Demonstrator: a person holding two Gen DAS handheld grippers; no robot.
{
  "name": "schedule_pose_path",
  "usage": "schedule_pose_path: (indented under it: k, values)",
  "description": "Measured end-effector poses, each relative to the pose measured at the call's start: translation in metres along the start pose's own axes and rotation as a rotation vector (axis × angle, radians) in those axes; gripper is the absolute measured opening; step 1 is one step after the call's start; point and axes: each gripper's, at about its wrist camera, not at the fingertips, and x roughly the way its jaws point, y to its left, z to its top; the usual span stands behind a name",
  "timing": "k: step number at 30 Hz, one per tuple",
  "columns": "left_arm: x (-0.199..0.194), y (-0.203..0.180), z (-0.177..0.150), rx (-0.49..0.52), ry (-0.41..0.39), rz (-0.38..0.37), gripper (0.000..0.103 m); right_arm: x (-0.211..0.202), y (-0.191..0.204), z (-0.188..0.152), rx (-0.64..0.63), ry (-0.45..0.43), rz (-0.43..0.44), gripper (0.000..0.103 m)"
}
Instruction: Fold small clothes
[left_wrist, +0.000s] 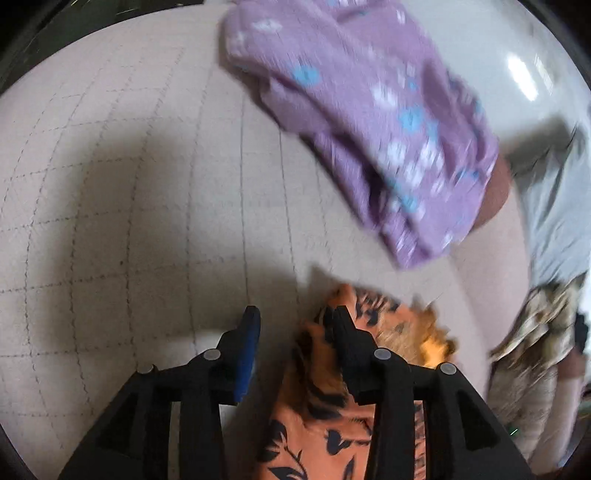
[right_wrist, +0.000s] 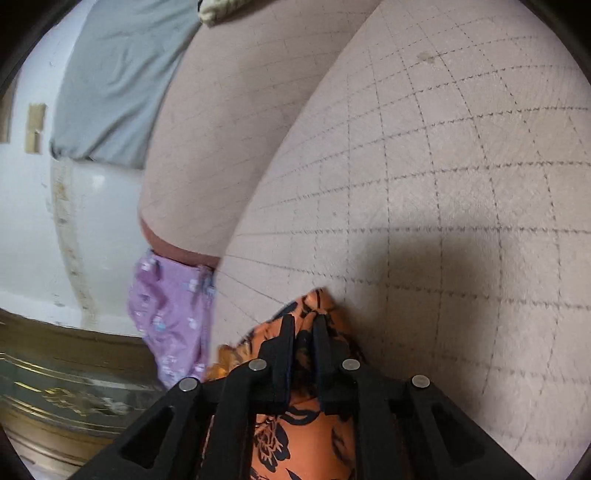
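Orange cloth with a dark flower print (right_wrist: 306, 432) fills the near bottom of both wrist views, and its lower part is cut off by the picture edge, so its whole shape cannot be told. In the right wrist view the right hand-held gripper (right_wrist: 303, 321) has its jaws very close together, with a fold of this orange cloth pinched between them. In the left wrist view the left hand-held gripper (left_wrist: 295, 317) has its jaws apart by a moderate gap; the orange cloth (left_wrist: 317, 417) lies under and beside the right-side finger, but the pads do not press on it. The frilled edge of the cloth there is blurred.

Farther out lies a purple garment with small blue and white flowers (left_wrist: 369, 122), very blurred in the left view. In the right view only a part of it (right_wrist: 173, 325) shows, hanging over the edge of the surface.

The surface is a pale pink cover with a thin grid of dark lines (right_wrist: 461, 177); it looks like a bed, though I cannot tell for sure. A grey cloth (right_wrist: 118, 81) lies at its far side, and a brownish patterned fabric (left_wrist: 532, 339) at the right edge is hard to make out. Beyond is a white wall (right_wrist: 33, 229).
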Motion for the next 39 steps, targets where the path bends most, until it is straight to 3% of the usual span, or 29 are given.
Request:
schedule_pose_path:
  k: [1,3,4,5,6,8,9,11,13,17,19,21,24,28,30,33,36,39]
  values:
    - [-0.011,0.003,0.001,-0.002,-0.043,-0.022,0.042,-0.010,0.000,0.001,-0.017,-0.048,0.020,0.022]
    - [-0.043,0.006,0.001,-0.007,-0.166,-0.038,0.052,-0.037,0.002,0.005,-0.043,-0.153,0.035,0.058]
    - [-0.058,0.006,-0.002,-0.009,-0.220,-0.022,0.060,-0.053,0.002,0.006,-0.034,-0.223,0.045,0.084]
    - [-0.075,0.003,-0.010,0.002,-0.277,0.011,0.062,-0.071,0.006,0.001,-0.035,-0.299,0.042,0.085]
    - [-0.087,-0.005,-0.022,0.039,-0.310,0.046,0.063,-0.081,0.014,-0.003,-0.073,-0.321,0.025,0.085]
    - [-0.096,-0.022,-0.048,0.117,-0.309,0.122,0.064,-0.080,0.049,-0.019,-0.252,-0.247,-0.030,0.081]
    - [-0.095,-0.035,-0.072,0.164,-0.288,0.195,0.065,-0.075,0.065,-0.033,-0.334,-0.213,-0.076,0.078]
    - [-0.084,-0.051,-0.112,0.228,-0.233,0.240,0.065,-0.048,0.095,-0.072,-0.498,-0.083,-0.139,0.052]
    - [-0.073,-0.056,-0.142,0.261,-0.198,0.220,0.065,-0.008,0.119,-0.123,-0.624,0.080,-0.189,0.038]
    - [-0.043,-0.066,-0.174,0.383,-0.133,0.252,0.065,0.061,0.154,-0.213,-0.846,0.259,-0.235,0.038]
    - [-0.036,-0.065,-0.172,0.416,-0.148,0.304,0.065,0.087,0.162,-0.241,-0.899,0.306,-0.244,0.038]
    - [-0.031,-0.053,-0.163,0.380,-0.136,0.321,0.065,0.117,0.168,-0.250,-0.917,0.342,-0.291,0.038]
    - [-0.031,-0.052,-0.156,0.372,-0.123,0.307,0.065,0.165,0.187,-0.231,-0.890,0.298,-0.337,0.039]
    - [-0.021,-0.055,-0.147,0.384,-0.120,0.325,0.065,0.189,0.208,-0.162,-0.708,0.107,-0.326,0.037]
    - [-0.023,-0.051,-0.141,0.359,-0.124,0.323,0.065,0.177,0.206,-0.134,-0.586,0.000,-0.271,0.038]
    - [-0.025,-0.046,-0.134,0.313,-0.129,0.307,0.065,0.136,0.192,-0.121,-0.563,-0.065,-0.249,0.038]
    - [-0.030,-0.042,-0.133,0.289,-0.141,0.306,0.065,0.092,0.164,-0.116,-0.623,-0.109,-0.324,0.039]
    - [-0.026,-0.043,-0.136,0.303,-0.148,0.351,0.065,0.052,0.123,-0.100,-0.622,-0.143,-0.433,0.039]
